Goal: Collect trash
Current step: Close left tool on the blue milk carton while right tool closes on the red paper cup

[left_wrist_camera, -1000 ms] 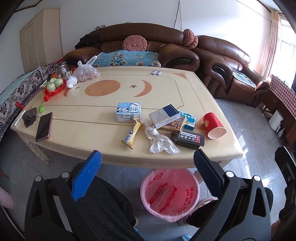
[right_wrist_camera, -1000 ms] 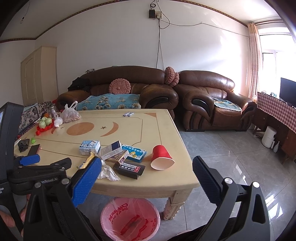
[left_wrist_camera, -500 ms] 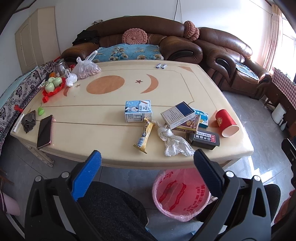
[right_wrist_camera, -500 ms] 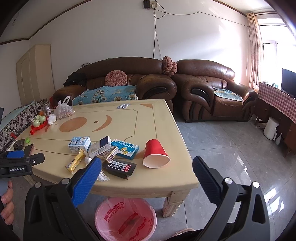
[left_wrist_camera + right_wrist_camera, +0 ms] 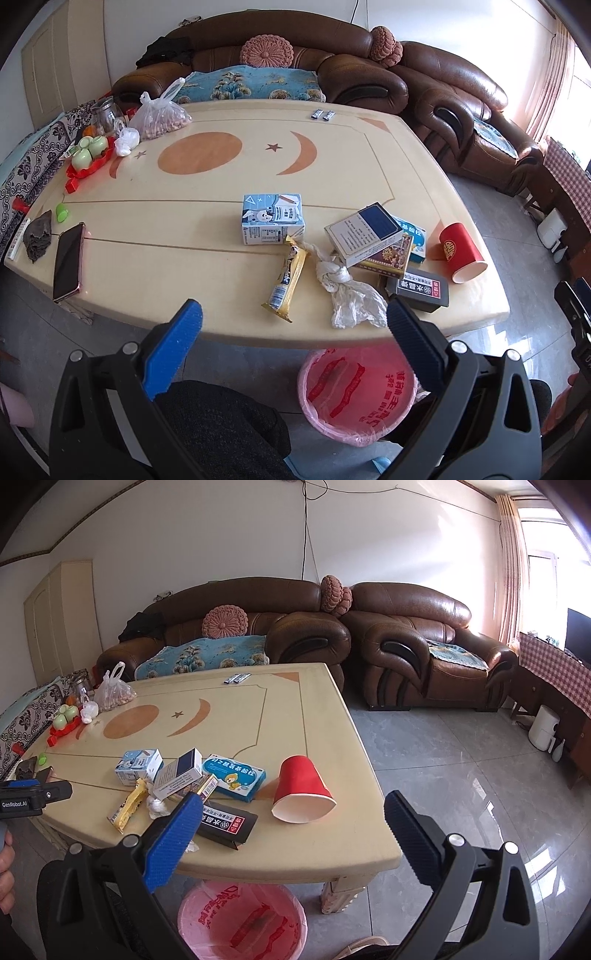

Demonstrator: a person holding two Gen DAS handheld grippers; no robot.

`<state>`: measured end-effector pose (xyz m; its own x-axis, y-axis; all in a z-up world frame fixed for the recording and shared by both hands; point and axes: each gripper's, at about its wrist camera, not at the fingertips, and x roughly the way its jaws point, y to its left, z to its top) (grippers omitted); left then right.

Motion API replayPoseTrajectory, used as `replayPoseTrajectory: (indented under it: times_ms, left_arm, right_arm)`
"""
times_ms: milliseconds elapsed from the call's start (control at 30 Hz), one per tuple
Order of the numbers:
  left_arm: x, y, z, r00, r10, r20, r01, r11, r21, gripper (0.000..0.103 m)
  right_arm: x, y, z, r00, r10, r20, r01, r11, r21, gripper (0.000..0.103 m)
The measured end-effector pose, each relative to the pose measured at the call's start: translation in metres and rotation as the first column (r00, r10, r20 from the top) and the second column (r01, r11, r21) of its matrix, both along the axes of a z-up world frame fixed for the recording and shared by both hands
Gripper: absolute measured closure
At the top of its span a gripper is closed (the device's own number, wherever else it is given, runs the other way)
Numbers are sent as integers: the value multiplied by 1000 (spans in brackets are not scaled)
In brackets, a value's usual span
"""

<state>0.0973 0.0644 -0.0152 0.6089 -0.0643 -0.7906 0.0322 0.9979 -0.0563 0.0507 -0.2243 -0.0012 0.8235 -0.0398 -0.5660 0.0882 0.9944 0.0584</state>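
Cream table (image 5: 184,258) holds scattered litter; both grippers' fingers (image 5: 173,343) spread, empty.

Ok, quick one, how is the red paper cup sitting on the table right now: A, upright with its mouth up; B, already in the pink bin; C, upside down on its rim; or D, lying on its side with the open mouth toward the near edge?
D: the red paper cup lies tipped on the table, its white inside facing the near edge, while the pink bin sits on the floor below.
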Motion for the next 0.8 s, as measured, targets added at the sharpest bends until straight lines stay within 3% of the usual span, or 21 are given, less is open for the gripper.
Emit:
replayPoseTrajectory:
  times_ms: [800]
  left_arm:
    - [77,6,-33,992,33,-123,-32,999,10,5]
  right_arm:
    - [75,-8,-35,994,12,-105,-10,1000,11,7]
